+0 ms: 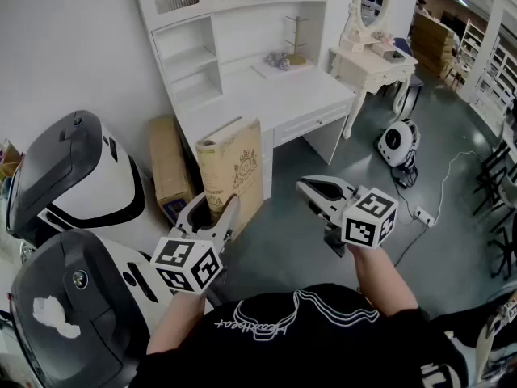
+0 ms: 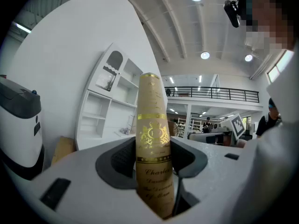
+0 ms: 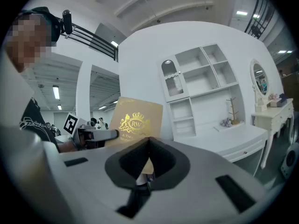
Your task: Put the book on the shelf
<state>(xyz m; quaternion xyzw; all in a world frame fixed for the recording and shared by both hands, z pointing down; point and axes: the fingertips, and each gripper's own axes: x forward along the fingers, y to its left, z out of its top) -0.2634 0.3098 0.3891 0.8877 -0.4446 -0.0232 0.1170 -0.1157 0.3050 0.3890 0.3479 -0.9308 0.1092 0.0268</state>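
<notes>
Tan book [image 1: 233, 168] upright, spine clamped between left gripper [image 1: 213, 209] fingers [image 2: 84, 171].

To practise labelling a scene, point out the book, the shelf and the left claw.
book [image 1: 241, 166]: head view, front cover.
shelf [image 1: 184, 40]: head view, back wall of the upper cubby.
left claw [image 1: 214, 210]: head view, between its tips.

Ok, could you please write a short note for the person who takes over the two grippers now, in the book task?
Left gripper: shut on the book, which stands upright in its jaws.
Right gripper: jaws together, empty, apart from the book.
Shelf unit: white, on the desk ahead; the book is not near it yet.
Done: book is gripped.
Left: carry it to the shelf, set it in, release.
</notes>
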